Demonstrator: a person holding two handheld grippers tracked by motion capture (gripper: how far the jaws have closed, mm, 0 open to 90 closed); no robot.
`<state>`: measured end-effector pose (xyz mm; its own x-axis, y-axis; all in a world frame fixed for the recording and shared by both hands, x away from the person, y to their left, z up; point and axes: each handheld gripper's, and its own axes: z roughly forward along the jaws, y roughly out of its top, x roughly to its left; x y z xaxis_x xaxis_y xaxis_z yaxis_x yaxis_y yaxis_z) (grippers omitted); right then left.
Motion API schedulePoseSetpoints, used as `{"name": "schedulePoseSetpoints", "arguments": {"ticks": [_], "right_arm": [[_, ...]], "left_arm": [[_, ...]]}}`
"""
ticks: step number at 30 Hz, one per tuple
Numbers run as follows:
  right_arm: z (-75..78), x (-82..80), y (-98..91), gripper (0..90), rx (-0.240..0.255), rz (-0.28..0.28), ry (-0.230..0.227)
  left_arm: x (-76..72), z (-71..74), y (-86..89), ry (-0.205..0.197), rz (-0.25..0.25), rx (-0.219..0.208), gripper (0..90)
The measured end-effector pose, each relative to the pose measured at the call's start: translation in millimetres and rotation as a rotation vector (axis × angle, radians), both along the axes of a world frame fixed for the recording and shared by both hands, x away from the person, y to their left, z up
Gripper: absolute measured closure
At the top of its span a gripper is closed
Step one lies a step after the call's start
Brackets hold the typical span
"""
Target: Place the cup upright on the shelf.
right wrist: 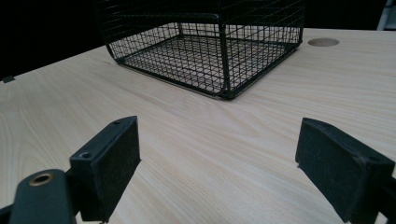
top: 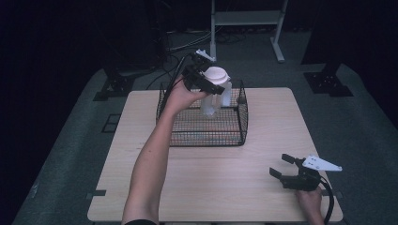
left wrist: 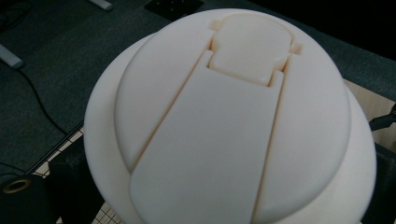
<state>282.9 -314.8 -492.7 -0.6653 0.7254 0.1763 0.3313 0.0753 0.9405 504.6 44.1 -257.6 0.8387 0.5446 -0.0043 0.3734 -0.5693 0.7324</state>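
A clear plastic jug (top: 210,101) with a round white flip-top lid (top: 216,74) hangs tilted over the back part of a black wire basket (top: 206,139). My left gripper (top: 206,81) is shut on the jug just under the lid, held high by a raised hand. In the left gripper view the lid (left wrist: 233,126) sits very close, with a dark finger (left wrist: 70,182) at its lower left edge. My right gripper (top: 281,165) rests low at the table's front right, open, with nothing between its jaws (right wrist: 219,158). The basket (right wrist: 224,60) lies ahead of it and looks empty on the near side.
The basket stands at the back middle of a light wooden table (top: 211,187), which has a round hole (right wrist: 323,42) near its far edge. Beyond the table are a grey floor, black stand feet (top: 327,82), cables (top: 166,70) and a white frame (top: 246,21).
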Motion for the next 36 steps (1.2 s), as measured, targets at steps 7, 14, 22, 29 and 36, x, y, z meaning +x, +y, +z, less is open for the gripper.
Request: {"name": "schedulePoseSetpoints", "arguments": {"ticks": [7,14,22,29,36], "right_arm": [[0.2,-0.3,-0.3,12.8,0.005,0.000,0.001],[0.1,-0.5,-0.7,12.8,0.009,-0.002,0.000],[0.1,-0.7,-1.3,12.8,0.007,-0.001,0.000],[0.3,-0.9,-1.2,12.8,0.010,-0.001,-0.003],[0.2,-0.6,-1.3,12.8,0.009,-0.001,-0.007]], "left_arm": [[11.1,-15.3,-6.1,0.020,0.016,0.014,5.6],[19.2,-36.0,-12.0,0.045,0.028,0.041,5.6],[24.7,-57.5,-12.4,0.070,0.038,0.053,5.5],[29.0,-75.7,-8.8,0.102,0.064,0.032,5.5],[30.9,-87.8,-10.0,0.101,0.074,0.038,5.5]]}}
